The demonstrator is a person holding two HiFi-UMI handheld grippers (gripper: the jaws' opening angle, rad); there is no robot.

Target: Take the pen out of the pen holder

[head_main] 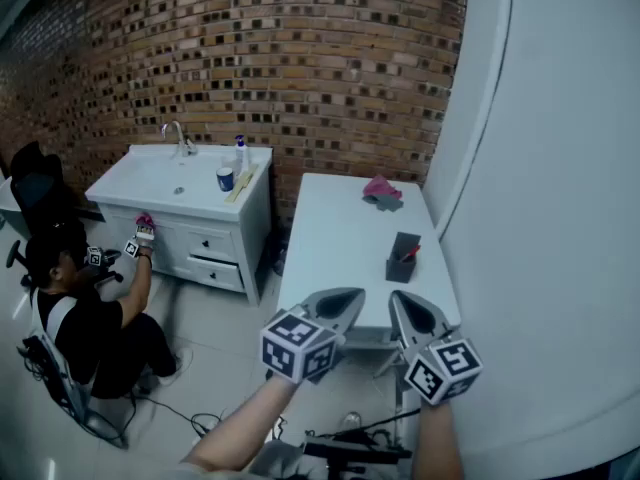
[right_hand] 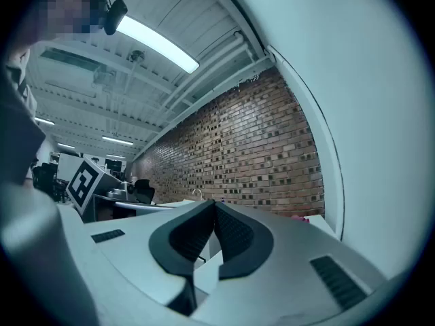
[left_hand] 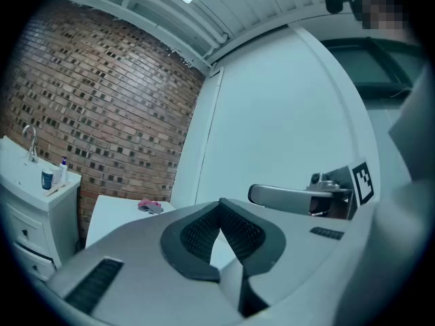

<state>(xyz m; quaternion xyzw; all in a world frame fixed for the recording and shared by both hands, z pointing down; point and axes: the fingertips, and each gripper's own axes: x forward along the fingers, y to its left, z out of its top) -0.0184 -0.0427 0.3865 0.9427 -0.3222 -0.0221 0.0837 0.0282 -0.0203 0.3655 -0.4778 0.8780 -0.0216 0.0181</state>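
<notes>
A dark pen holder (head_main: 402, 259) stands near the right edge of the white table (head_main: 335, 243), with a red pen (head_main: 411, 252) leaning out of its top. Both grippers hover level at the table's near end, short of the holder. My left gripper (head_main: 352, 299) is shut with nothing in it, its fingertips meeting (left_hand: 220, 206). The right gripper (head_main: 401, 306) is also shut and empty (right_hand: 214, 206). In the left gripper view the right gripper (left_hand: 299, 197) shows alongside. My own jaws hide the holder in both gripper views.
A pink cloth (head_main: 381, 190) lies at the table's far end. A curved white wall (head_main: 540, 218) runs along the right. Left of the table stands a white sink cabinet (head_main: 180, 183) with a bottle and cup; a person (head_main: 90, 318) crouches beside it. A brick wall is behind.
</notes>
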